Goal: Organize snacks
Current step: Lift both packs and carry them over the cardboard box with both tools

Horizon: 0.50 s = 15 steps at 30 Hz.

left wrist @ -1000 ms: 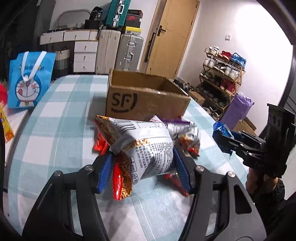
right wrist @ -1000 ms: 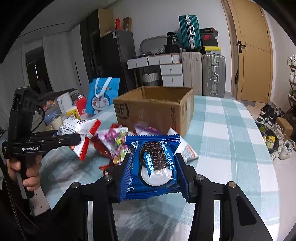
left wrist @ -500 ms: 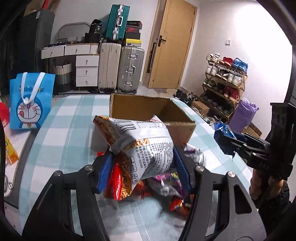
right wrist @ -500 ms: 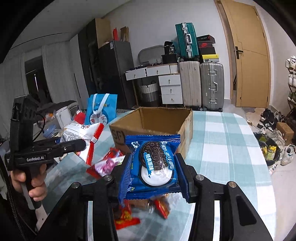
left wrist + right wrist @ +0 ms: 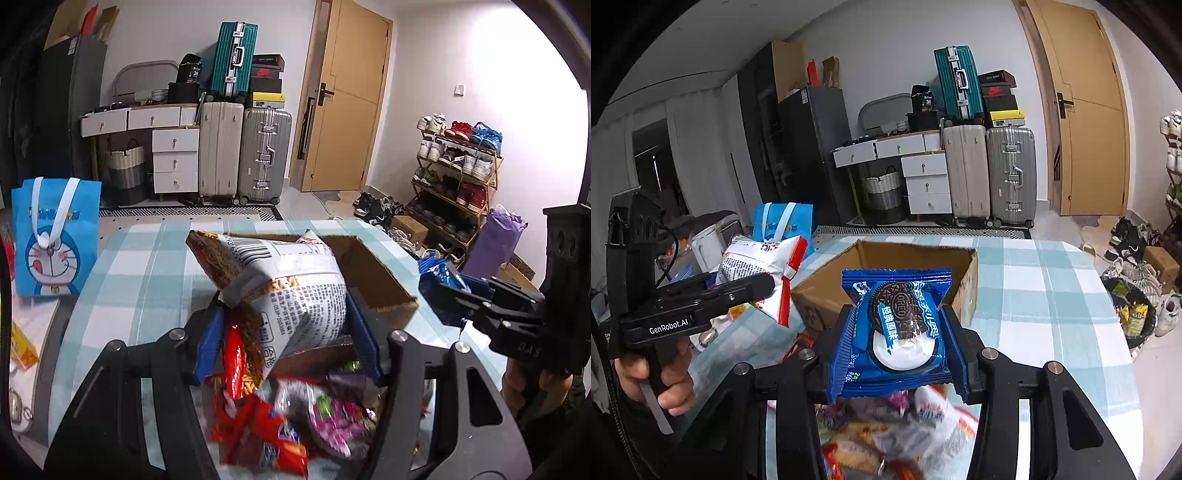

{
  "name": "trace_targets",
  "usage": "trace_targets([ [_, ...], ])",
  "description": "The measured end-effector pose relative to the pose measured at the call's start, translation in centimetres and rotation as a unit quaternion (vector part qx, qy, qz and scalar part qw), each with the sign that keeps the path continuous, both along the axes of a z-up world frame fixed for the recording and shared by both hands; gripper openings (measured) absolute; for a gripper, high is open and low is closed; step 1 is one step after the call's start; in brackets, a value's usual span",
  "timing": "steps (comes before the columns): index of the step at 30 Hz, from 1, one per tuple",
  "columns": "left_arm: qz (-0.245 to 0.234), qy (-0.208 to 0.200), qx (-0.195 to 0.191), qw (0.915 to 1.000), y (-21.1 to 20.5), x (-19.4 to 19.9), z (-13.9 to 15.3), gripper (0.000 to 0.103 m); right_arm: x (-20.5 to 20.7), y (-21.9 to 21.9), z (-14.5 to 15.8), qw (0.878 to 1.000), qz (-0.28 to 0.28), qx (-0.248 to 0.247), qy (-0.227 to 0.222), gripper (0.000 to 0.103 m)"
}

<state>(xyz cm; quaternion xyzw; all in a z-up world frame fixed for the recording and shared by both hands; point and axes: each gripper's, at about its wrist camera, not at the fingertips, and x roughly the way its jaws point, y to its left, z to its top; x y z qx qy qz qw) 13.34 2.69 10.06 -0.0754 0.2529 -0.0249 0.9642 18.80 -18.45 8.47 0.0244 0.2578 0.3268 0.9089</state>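
The table (image 5: 1052, 295), under a blue-and-white checked cloth, carries an open cardboard box (image 5: 827, 295) that stands just ahead of both grippers, its mouth facing up and nothing visible inside from these views.

The left gripper (image 5: 284, 325) is partly closed on a white and orange-red snack bag (image 5: 291, 291), held clear of the table with the box directly beyond it. The bag is squeezed at its lower half and leans forward over the fingers.

The right gripper (image 5: 905, 339) is closed nearly to its limit on a blue Oreo packet (image 5: 897, 328), gripped by its side edges, face up, with the box's near rim just ahead.

Below both grippers lies a loose heap of small wrapped snacks (image 5: 295, 417), blurred in both views.

Judgement: the step in hand is carrying both packs to the box. Each should clear the near wall before release, and be let go over the open mouth rather than at the rim. The two grippers are close together, so releasing one at a time would avoid a clash.

Legible writing: "OREO" on the biscuit, with Chinese characters on the packet; "GenRobot.AI" on the left gripper's body; a barcode and small Chinese print on the snack bag, not readable.
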Motion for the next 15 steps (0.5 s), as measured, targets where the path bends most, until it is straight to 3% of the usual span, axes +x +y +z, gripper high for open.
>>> trace_targets([
  [15,0.007,0.020,0.014,0.9997,0.9,9.1,-0.9,0.058,6.0,3.6,-1.1,1.000,0.004,0.000,0.027,0.046],
])
